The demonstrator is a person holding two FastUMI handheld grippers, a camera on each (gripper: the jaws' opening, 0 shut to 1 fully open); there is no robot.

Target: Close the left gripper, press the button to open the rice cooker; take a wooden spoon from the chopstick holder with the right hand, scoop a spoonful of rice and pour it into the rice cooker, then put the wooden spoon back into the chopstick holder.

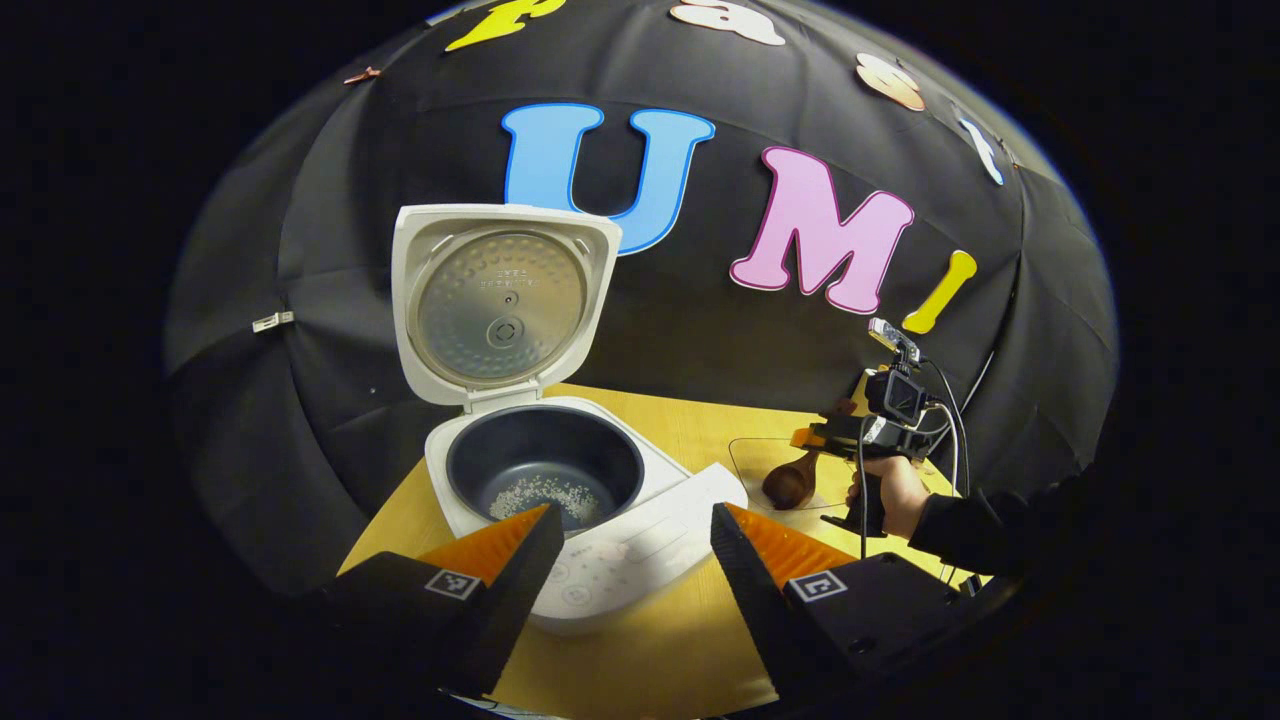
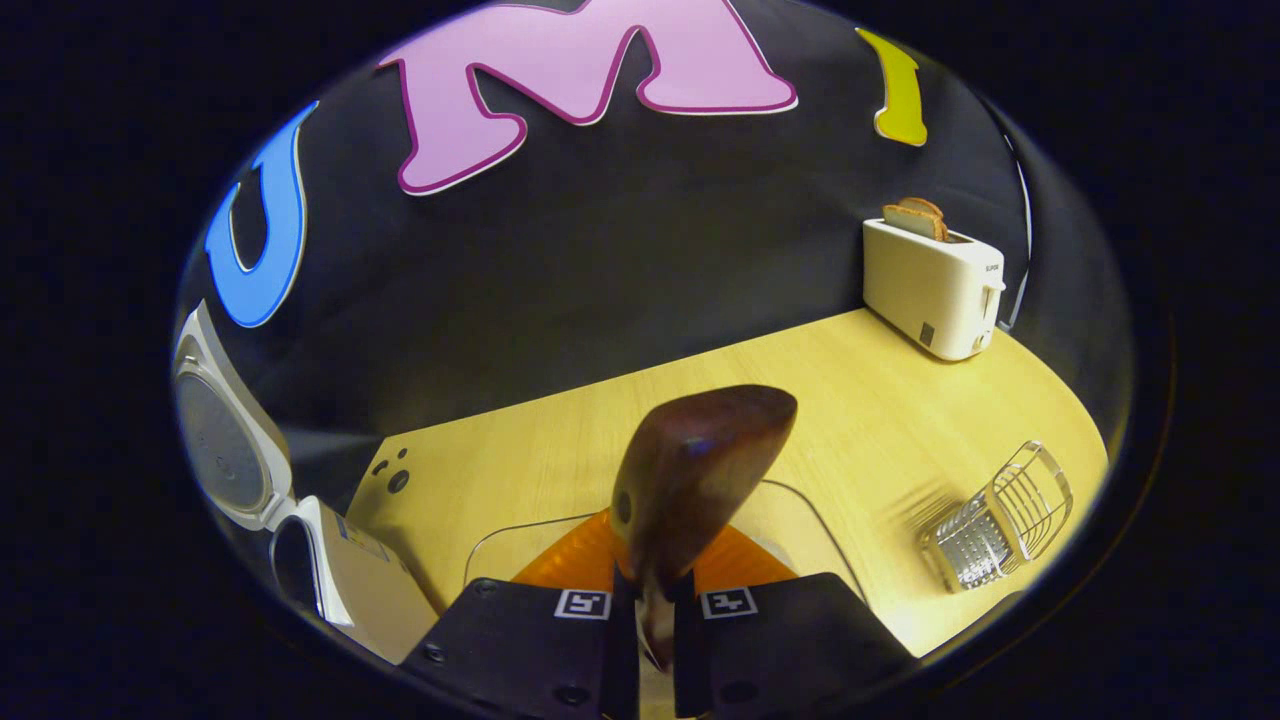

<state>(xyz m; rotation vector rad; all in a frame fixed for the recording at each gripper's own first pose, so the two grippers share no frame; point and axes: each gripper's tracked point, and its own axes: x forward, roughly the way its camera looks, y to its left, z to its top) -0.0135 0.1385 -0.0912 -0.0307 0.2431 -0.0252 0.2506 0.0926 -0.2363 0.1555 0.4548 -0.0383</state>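
The white rice cooker (image 1: pixel 640 540) stands open with its lid (image 1: pixel 500 300) upright. Some rice lies in the bottom of its dark pot (image 1: pixel 545 480). My left gripper (image 1: pixel 635 545) hovers open just before the cooker's front panel, holding nothing. Off to the right, a hand (image 1: pixel 890 495) holds my right gripper (image 1: pixel 820 440), which is shut on the handle of a dark wooden spoon (image 1: pixel 790 482). The spoon's bowl (image 2: pixel 700 460) sticks out ahead of the right gripper (image 2: pixel 655 610), above a clear container (image 2: pixel 800 500). The wire chopstick holder (image 2: pixel 1000 520) stands tilted at the right.
A white toaster (image 2: pixel 935 285) with bread slices stands at the table's far right corner. The cooker's lid (image 2: pixel 225 430) and body (image 2: pixel 340 580) lie at the left of the right gripper view. Bare wooden table (image 2: pixel 850 400) stretches between container and toaster.
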